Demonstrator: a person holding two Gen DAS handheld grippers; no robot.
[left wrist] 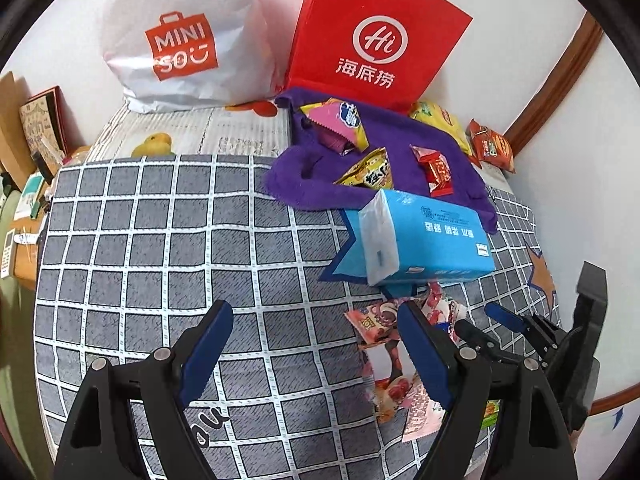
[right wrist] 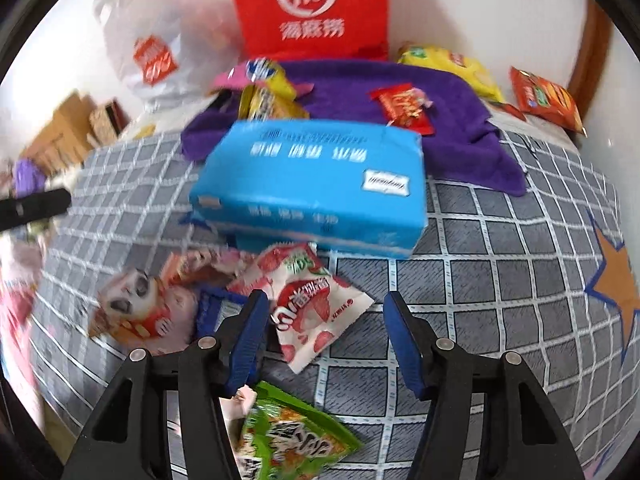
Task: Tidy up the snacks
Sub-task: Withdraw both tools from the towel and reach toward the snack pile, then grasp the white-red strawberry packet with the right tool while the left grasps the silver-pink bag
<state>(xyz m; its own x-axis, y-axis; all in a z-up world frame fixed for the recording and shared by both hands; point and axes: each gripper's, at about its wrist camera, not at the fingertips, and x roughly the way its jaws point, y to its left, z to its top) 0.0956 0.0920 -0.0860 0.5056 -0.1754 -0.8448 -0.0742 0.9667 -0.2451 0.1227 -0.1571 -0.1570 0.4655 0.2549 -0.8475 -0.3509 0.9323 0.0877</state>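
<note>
Only the left wrist view takes in the far left of the room, where a brown desk edge [left wrist: 24,264] holds a white remote [left wrist: 8,248] and a framed picture [left wrist: 44,128] leans by the wall; it also catches the right claw [left wrist: 472,314] beside its own. The right wrist view alone shows a green snack pack [right wrist: 296,440] lying under its fingers, and the strawberry pack [right wrist: 312,304] whole. The surface is a grey sheet [left wrist: 160,260] with white grid lines, with white wall and brown trim [left wrist: 556,80] behind. From left to right: the left claw [left wrist: 312,320] hangs open over bare sheet with nothing in it; a white bag [left wrist: 180,36] and a red bag [left wrist: 376,36] stand at the back; a purple towel [left wrist: 312,176] carries three snack packs, pink-and-yellow [left wrist: 340,120], yellow [left wrist: 368,172] and red [left wrist: 434,170]; a blue tissue pack [left wrist: 424,236] lies in front of it; a yellow pack [right wrist: 452,68] and an orange-red one [right wrist: 544,98] lie at the far right. The right claw [right wrist: 324,304] stands open, the strawberry pack's corner between its jaws, pads not pressing it. Two pink packs, one a cartoon pack [right wrist: 136,308], lie left of it
</note>
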